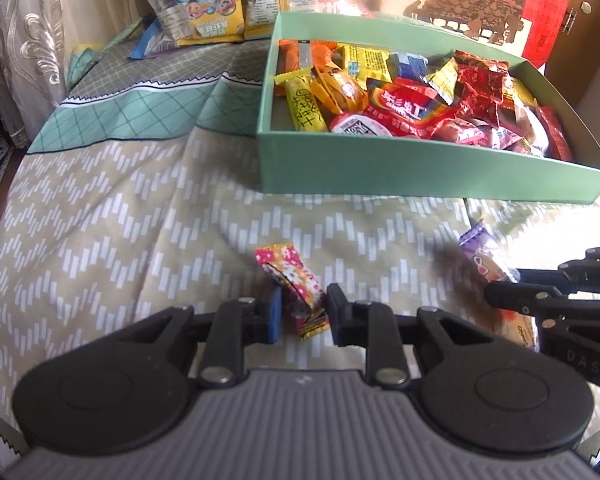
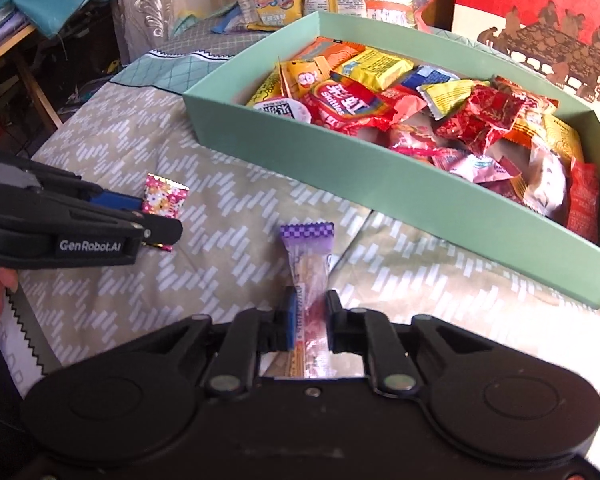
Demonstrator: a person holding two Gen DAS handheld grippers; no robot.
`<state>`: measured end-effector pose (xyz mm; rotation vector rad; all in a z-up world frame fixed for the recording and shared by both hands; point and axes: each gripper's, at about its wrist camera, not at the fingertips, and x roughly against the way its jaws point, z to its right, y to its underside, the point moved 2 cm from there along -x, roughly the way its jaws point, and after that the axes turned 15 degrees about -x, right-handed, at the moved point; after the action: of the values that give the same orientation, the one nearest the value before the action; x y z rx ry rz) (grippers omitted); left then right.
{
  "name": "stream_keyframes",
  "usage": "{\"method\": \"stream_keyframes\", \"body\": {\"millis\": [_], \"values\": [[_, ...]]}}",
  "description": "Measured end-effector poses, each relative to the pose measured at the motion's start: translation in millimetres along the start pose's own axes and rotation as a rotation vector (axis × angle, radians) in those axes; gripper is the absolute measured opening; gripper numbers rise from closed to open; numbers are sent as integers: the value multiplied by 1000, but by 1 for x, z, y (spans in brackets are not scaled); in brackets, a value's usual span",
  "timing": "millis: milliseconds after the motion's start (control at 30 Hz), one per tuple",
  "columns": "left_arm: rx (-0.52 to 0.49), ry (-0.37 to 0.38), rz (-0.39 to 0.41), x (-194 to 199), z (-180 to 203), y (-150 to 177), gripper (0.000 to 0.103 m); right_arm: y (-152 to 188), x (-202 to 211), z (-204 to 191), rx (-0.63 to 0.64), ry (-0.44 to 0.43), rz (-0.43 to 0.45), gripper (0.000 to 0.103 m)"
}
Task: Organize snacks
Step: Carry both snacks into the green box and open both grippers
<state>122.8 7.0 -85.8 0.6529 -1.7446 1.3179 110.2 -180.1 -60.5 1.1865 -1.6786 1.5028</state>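
In the left wrist view, the left gripper (image 1: 303, 314) has its fingers (image 1: 274, 312) drawn in around a pink flowered candy (image 1: 296, 286), which stands tilted between them just above the patterned cloth (image 1: 100, 232); the left pad touches the wrapper, while a narrow gap shows on the right side. The green box (image 1: 420, 176) lies beyond the candy, heaped with wrapped snacks in red, yellow and orange. To the right of the candy, nearer than the box, the right gripper (image 1: 500, 294) reaches in from the edge with a purple-topped snack stick (image 1: 482, 256) in its grip. Past the box's far left corner stand yellow snack bags (image 1: 208, 12), and a red carton (image 1: 480, 8) rises behind the box. In the right wrist view, the right gripper (image 2: 307, 320) has its fingers (image 2: 290, 320) pressed against both sides of the snack stick (image 2: 310, 264), whose purple checked end points toward the box (image 2: 380, 184). Left of the stick, the left gripper (image 2: 160, 226) comes in sideways with the flowered candy (image 2: 164, 196) showing past its tips, in front of the box's near left corner.
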Motion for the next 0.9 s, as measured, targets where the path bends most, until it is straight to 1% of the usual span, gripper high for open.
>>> {"method": "stream_keyframes", "body": {"millis": [33, 133, 200, 300, 367, 433, 567, 700, 900], "values": [[4, 4, 6, 2, 0, 0, 22, -1, 3, 5, -32, -11, -1, 13], [7, 56, 20, 12, -2, -4, 22, -6, 20, 28, -155, -69, 6, 13], [5, 88, 37, 22, -1, -8, 22, -9, 32, 39, -210, -95, 22, 13], [-4, 121, 85, 39, 2, -20, 21, -16, 49, 50, -261, -133, 56, 13], [-7, 147, 113, 47, 5, -32, 21, -22, 59, 55, -272, -142, 83, 13], [-18, 158, 137, 50, 7, -46, 21, -34, 66, 62, -290, -144, 116, 13], [-41, 178, 178, 46, 16, -87, 21, -61, 64, 74, -326, -129, 170, 13], [-46, 209, 175, 29, 28, -124, 21, -96, 55, 85, -338, -96, 209, 13], [-77, 212, 156, 6, 45, -154, 21, -123, 34, 105, -379, -58, 212, 13]]}}
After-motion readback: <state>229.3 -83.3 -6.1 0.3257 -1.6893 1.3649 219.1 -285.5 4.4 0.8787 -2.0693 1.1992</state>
